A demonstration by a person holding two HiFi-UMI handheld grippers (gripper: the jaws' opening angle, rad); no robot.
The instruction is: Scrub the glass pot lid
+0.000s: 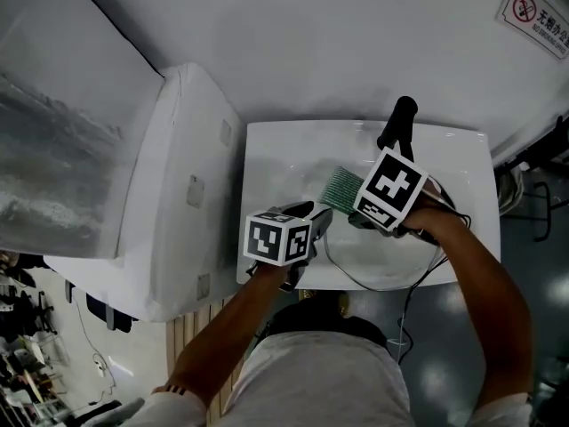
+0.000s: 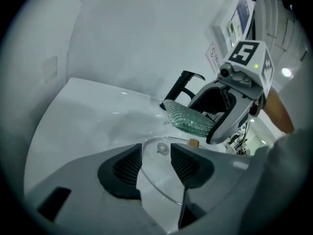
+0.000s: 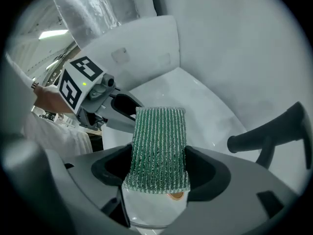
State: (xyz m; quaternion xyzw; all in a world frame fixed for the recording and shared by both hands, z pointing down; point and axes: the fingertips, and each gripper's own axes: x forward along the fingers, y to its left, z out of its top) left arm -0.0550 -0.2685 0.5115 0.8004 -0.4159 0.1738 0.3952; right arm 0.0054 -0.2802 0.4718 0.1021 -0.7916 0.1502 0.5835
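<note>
Left gripper view shows the left hand-held gripper (image 2: 156, 161) with jaws apart astride the glass pot lid (image 2: 164, 179) lying in the sink (image 1: 267, 149), while the right hand-held gripper (image 3: 159, 173) clamps a green scrub pad (image 3: 159, 141) nearby, so scrubbing apparently remains.

**A wash corner in a workplace, most likely a lab or workshop**

A white sink (image 1: 276, 163) with a black tap (image 1: 398, 121) sits against bare white walls. A printed no-smoking sign (image 1: 535, 12) is fixed to the wall at the upper right. A large white unit (image 1: 191, 194) with small panels on its side stands hard against the sink's left edge, and beyond it is a foil-wrapped surface (image 1: 53, 167). The floor (image 1: 524, 274) is glossy grey, and loose gear (image 1: 31, 363) is heaped at the lower left.
</note>
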